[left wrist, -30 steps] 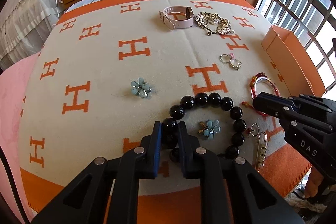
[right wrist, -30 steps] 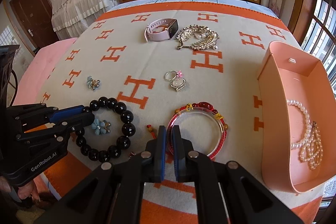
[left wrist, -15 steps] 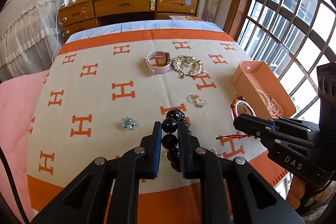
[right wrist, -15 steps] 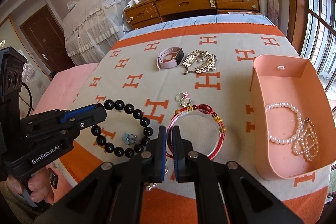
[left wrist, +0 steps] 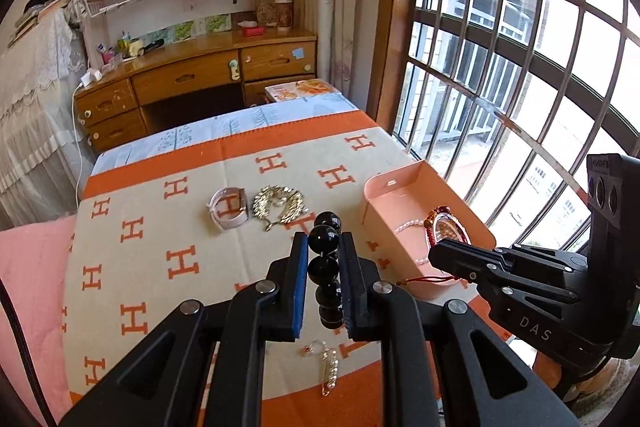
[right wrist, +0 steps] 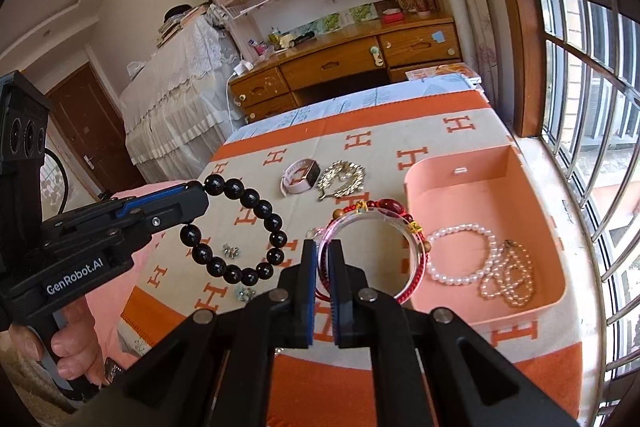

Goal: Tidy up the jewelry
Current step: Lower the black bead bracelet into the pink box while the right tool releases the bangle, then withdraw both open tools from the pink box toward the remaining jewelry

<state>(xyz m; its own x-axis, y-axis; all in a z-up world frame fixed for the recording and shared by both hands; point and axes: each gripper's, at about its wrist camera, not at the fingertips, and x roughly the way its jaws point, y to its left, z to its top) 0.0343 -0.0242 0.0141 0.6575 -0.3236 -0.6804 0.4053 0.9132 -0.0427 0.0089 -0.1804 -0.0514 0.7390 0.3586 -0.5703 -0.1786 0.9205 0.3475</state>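
Observation:
My left gripper (left wrist: 323,247) is shut on a black bead bracelet (left wrist: 326,251) and holds it in the air above the blanket; the bracelet hangs as a ring in the right wrist view (right wrist: 256,223). My right gripper (right wrist: 321,255) is shut on a clear bangle with red beads (right wrist: 380,219), held just left of the pink box (right wrist: 552,223). In the left wrist view the bangle (left wrist: 446,227) hangs over the box (left wrist: 394,187). Pearl strands (right wrist: 480,259) lie inside the box.
On the orange H-pattern blanket (left wrist: 160,227) lie a pink watch (left wrist: 228,207), a gold leaf brooch (left wrist: 278,203), a pearl pin (left wrist: 330,371) and two small flower pieces (right wrist: 231,250). A barred window (left wrist: 520,67) is at the right and a wooden desk (left wrist: 192,79) is behind.
Both grippers have lifted their bracelets off the blanket and carried them up and to the right, towards the pink box. Both stayed shut.

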